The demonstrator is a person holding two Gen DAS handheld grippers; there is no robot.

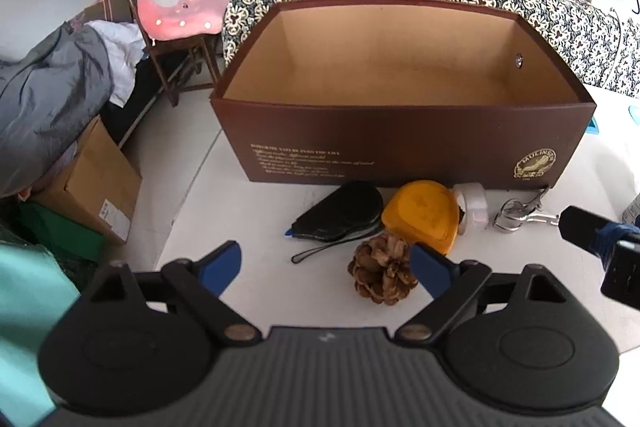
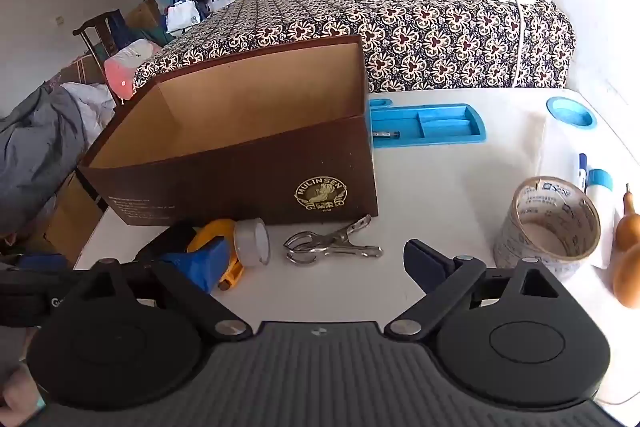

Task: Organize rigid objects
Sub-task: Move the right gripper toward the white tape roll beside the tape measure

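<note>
On the white table (image 2: 452,187), the open brown box (image 1: 400,151) carries a gold crest reading "MULINSEN"; the pale lines printed on its left front are too small to read. Just in front of it lie, left to right, a black pouch (image 1: 344,213), an orange case (image 1: 424,217), a small tape roll (image 1: 474,205) and a metal clip (image 2: 332,245). A pinecone (image 1: 382,273) sits nearer. The big tape roll (image 2: 548,223) at right bears illegible print; a gourd (image 2: 628,255) is cut off by the edge. The left gripper (image 1: 326,267) stands spread, the pinecone beside its right finger. The right gripper (image 2: 310,265) is also spread and empty, its left finger hiding part of the orange case.
</note>
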